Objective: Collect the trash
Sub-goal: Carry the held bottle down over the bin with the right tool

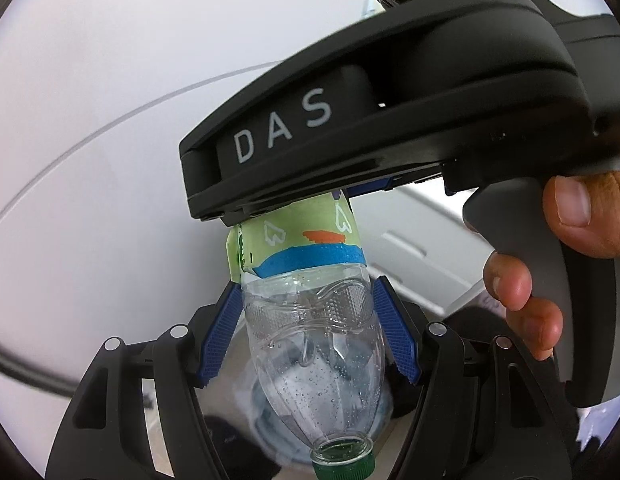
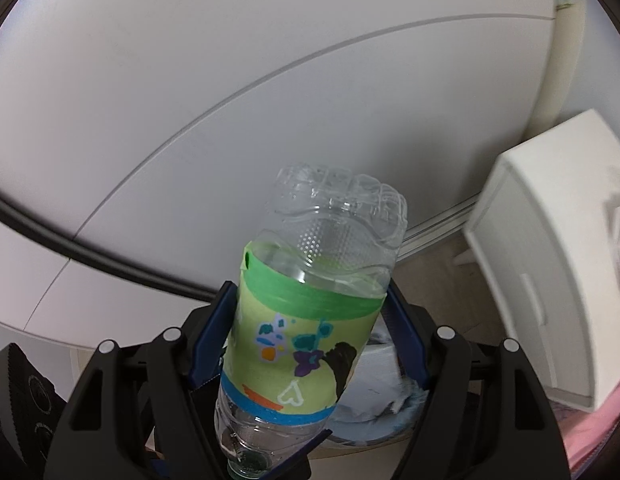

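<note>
A clear plastic bottle [image 1: 313, 344] with a green label and green cap is held upside down, cap toward the camera in the left wrist view. My left gripper [image 1: 310, 328] is shut on the bottle's clear shoulder, with blue pads [image 1: 220, 332] on both sides. My right gripper [image 2: 310, 344] is shut on the bottle's labelled middle [image 2: 302, 344], with the bottle's base pointing away. The right gripper's black body [image 1: 389, 100] fills the top of the left wrist view, held by a hand [image 1: 569, 220].
A white round table top [image 2: 270, 80] with a dark edge lies behind the bottle. A white drawer cabinet [image 2: 549, 280] stands at the right. Crumpled white and blue material [image 2: 385, 400] lies below the bottle.
</note>
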A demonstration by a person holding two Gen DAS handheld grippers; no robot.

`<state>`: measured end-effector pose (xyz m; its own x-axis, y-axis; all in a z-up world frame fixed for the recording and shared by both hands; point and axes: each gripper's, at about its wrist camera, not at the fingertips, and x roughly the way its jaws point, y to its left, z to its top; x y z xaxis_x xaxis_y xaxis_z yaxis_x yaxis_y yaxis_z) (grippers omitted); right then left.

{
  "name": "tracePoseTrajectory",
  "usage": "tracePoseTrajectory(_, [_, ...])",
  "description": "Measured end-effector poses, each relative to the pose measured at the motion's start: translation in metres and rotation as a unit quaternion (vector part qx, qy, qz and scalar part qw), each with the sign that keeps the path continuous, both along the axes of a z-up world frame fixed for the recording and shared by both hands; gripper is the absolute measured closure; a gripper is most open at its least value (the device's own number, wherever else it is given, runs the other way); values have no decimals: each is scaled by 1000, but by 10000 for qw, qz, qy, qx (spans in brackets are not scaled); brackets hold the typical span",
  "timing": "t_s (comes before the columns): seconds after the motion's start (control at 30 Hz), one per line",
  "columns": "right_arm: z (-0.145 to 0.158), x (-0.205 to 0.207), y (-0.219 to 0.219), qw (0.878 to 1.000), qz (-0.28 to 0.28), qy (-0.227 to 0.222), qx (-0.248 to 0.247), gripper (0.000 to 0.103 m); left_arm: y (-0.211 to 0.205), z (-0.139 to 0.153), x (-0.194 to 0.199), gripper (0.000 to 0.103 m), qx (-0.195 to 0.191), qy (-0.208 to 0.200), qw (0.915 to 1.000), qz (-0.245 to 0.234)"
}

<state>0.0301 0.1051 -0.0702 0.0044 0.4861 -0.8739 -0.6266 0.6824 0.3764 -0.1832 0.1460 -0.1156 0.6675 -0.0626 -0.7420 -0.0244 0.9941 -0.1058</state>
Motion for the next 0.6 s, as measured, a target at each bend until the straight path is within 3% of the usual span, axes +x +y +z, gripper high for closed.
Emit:
tracePoseTrajectory(0.33, [-65, -28, 35, 9983, 334, 348, -330, 34, 15, -51, -24, 39, -221, 464, 9984, 226])
tracePoseTrajectory(0.6, [-125, -29, 30, 9951, 365, 704, -587, 34, 5, -87, 17, 40, -343, 913, 9951, 150])
